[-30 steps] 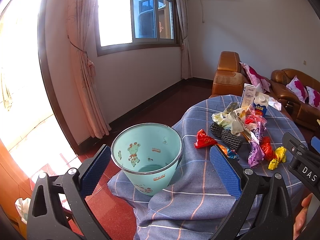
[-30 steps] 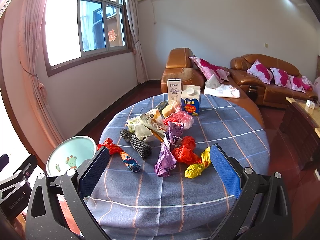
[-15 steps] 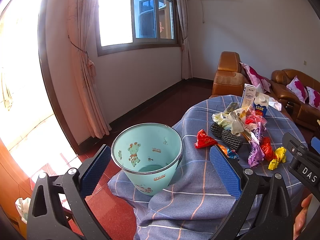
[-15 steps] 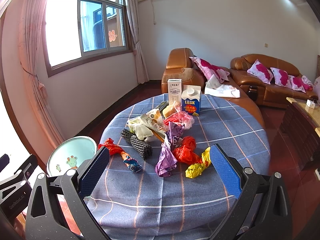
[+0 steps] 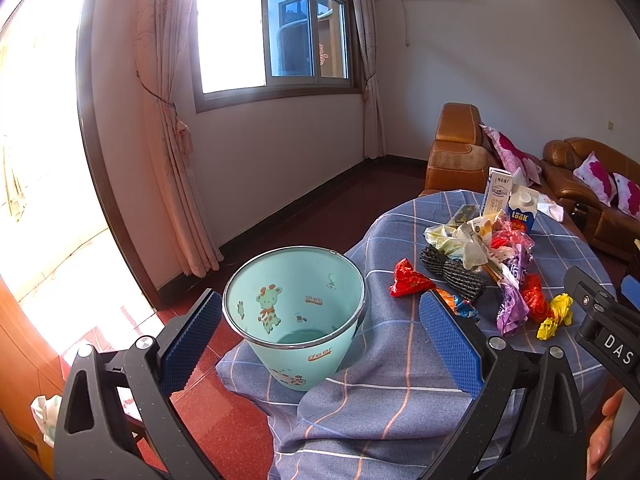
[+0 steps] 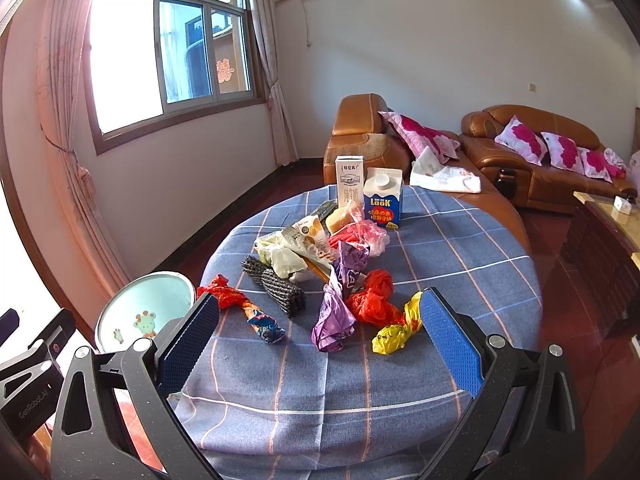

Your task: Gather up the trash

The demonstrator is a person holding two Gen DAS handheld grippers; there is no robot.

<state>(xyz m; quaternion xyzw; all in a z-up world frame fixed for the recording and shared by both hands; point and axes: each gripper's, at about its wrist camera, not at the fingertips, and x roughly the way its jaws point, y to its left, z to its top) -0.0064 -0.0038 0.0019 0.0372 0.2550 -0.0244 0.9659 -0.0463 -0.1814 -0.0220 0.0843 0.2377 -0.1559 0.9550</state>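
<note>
A pale green bin [image 5: 296,312] with a cartoon giraffe stands beside the round table, its rim at the cloth's edge; it also shows in the right wrist view as the bin [image 6: 140,312]. My left gripper [image 5: 320,340] is open just in front of the bin, nothing between its blue pads. Trash lies on the blue checked tablecloth [image 6: 460,248]: a yellow bag [image 6: 394,334], a purple bag [image 6: 334,320], a red bag [image 6: 372,300], a red wrapper [image 6: 224,294], black foam nets [image 6: 280,288], crumpled packets [image 6: 296,244] and two cartons [image 6: 382,196]. My right gripper [image 6: 320,336] is open above the table's near edge.
Brown leather sofas [image 6: 532,148] with pink cushions stand behind the table. A wooden cabinet [image 6: 608,236] is at the right. A window [image 5: 272,28] with curtains fills the left wall. Red tiled floor [image 5: 224,412] lies around the bin. A person's fingers [image 5: 604,428] show at the lower right.
</note>
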